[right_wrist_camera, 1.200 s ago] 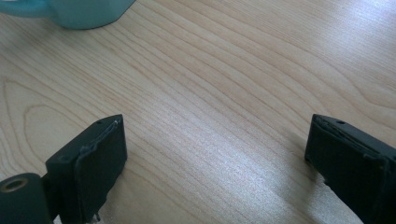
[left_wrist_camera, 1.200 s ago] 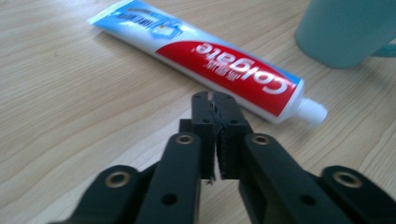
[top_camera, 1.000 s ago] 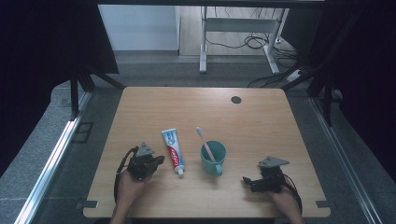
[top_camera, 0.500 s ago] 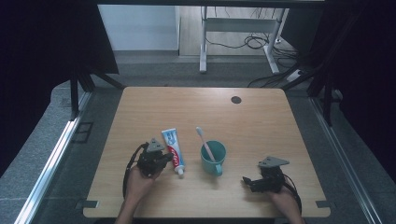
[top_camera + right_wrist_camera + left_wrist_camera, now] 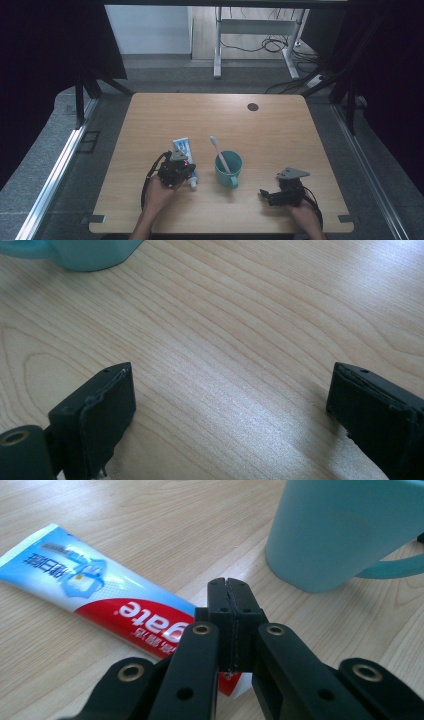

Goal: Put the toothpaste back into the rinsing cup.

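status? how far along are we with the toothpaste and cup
Done: a white-and-pink toothbrush already stands in the teal plastic cup. In hand: nothing; the left gripper sits shut above the blue-and-red toothpaste tube, the right gripper open over bare wooden table. Left: the tube lies flat, ungrasped.

wooden table (image 5: 280, 125), grey floor (image 5: 60, 165).

This looks like a lab or recording studio set up for capture work, not a home. A plain wood-grain counter (image 5: 220, 120) with a round cable grommet (image 5: 253, 106) stands on grey carpet (image 5: 50, 150), boxed in by black curtains (image 5: 45, 45) on both sides. Behind it a metal-legged desk frame (image 5: 250, 30) stands over loose cables (image 5: 272, 45) snaking across the floor, and a power strip (image 5: 316, 80) lies near the right curtain.
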{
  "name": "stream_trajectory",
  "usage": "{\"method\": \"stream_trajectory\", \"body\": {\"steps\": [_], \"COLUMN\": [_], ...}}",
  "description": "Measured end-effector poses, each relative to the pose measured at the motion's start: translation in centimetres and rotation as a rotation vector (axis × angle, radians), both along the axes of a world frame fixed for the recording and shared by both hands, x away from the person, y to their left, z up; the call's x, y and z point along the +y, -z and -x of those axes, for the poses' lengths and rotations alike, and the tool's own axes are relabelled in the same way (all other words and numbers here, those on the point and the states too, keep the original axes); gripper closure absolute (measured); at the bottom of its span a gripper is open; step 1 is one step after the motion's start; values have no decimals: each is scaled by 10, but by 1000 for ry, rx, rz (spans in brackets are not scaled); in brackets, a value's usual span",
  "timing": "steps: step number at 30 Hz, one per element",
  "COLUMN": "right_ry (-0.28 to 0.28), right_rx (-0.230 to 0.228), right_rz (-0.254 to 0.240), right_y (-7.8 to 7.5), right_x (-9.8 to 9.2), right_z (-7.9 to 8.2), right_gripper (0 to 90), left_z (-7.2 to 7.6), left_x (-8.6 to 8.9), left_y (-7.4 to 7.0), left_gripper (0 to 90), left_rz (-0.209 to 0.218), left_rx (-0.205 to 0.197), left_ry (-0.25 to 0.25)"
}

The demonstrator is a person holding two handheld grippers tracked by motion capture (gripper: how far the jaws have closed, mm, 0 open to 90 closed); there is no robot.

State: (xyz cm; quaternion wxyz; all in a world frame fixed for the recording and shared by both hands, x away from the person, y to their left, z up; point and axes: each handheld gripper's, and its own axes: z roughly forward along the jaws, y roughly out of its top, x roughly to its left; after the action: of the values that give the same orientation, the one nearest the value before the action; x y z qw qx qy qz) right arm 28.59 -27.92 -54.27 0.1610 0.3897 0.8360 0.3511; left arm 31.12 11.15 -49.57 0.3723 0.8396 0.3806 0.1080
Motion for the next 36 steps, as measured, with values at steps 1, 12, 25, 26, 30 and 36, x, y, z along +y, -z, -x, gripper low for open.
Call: {"method": "stream_trajectory", "body": {"steps": [1, 12, 25, 26, 30, 36], "right_ry": [-1, 0, 0, -1, 0, 0], "right_rx": [1, 0, 1, 0, 0, 0], "right_rz": [-1, 0, 0, -1, 0, 0], "right_y": [0, 0, 0, 0, 0, 0], "right_x": [0, 0, 0, 0, 0, 0], "right_z": [0, 0, 0, 0, 0, 0], "right_gripper": [52, 52, 52, 52, 52, 52], "left_z": [0, -3, 3, 3, 4, 4], "left_x": [0, -10, 2, 4, 10, 7], "left_y": [0, 9, 8, 8, 7, 8], "left_gripper": [898, 899, 899, 899, 898, 897], "left_rz": [0, -30, -22, -17, -13, -10], "left_rx": [0, 24, 24, 24, 30, 34], "left_ry": [0, 3, -12, -18, -27, -18]}}
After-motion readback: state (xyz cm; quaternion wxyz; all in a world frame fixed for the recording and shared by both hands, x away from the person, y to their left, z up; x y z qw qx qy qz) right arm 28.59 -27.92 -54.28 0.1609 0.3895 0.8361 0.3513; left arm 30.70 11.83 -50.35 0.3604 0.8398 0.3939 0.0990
